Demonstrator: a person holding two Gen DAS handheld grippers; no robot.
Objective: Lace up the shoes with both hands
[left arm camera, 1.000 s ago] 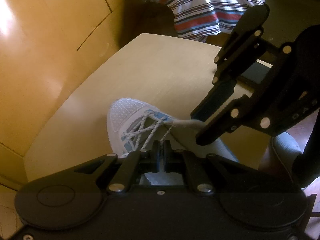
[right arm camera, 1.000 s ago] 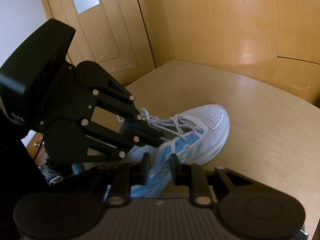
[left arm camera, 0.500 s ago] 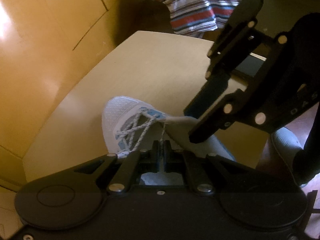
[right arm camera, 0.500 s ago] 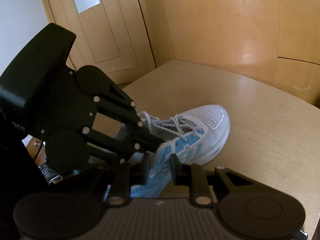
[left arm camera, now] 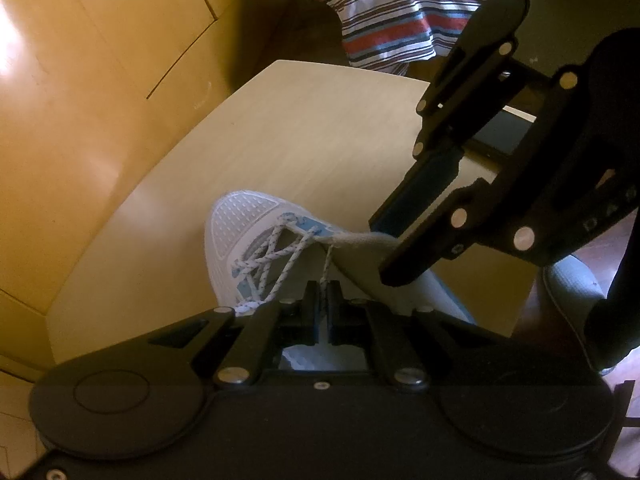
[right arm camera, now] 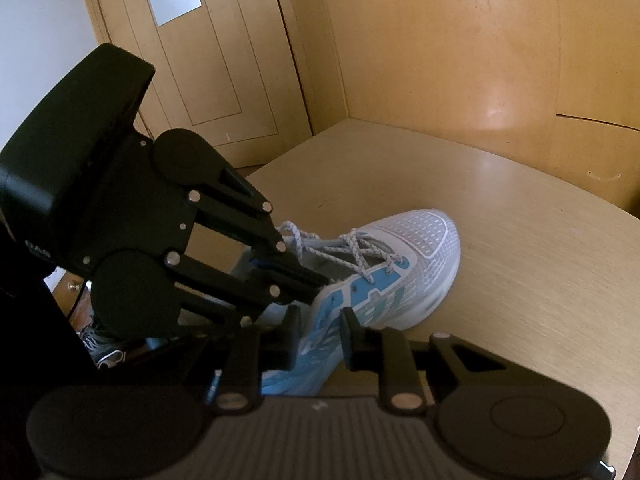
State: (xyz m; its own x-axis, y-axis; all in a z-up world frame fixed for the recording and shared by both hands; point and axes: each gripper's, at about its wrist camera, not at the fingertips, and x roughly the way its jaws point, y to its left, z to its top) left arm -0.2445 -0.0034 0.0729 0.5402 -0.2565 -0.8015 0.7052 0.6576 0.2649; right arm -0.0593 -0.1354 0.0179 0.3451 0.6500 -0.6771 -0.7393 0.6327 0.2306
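The left tongs (left arm camera: 321,300) are pinched all the way shut on a lace (left arm camera: 326,266). The lace is white with little dark specks, and it runs straight up from the two tips to the top of the shoe (left arm camera: 240,236). In the right wrist view the left tongs (right arm camera: 320,280) come in from the left and their tips sit right at the top eyelets of the shoe (right arm camera: 400,272).

The right tongs (right arm camera: 320,332) are a little way open. The blue side of the shoe sits between the two tips. It looks like the tips press on it, but I cannot tell for sure. In the left wrist view the right tongs (left arm camera: 384,248) reach down from the right, and their tips are at the grey tongue (left arm camera: 360,240) of the shoe, which is pulled out to the side.

The shoe is a white mesh sneaker with light blue patches. It lies on the pale wooden surface (left arm camera: 300,140) with its toe pointing away from both tongs. The lace (right arm camera: 352,248) crosses back and forth over the front of the shoe.

Around the surface (right arm camera: 540,280) are shiny yellow-brown wooden walls (right arm camera: 440,60), and a wooden door (right arm camera: 192,60) with a small window stands at the back left. A striped cloth (left arm camera: 400,8) in red, white and blue shows past the far edge of the surface.
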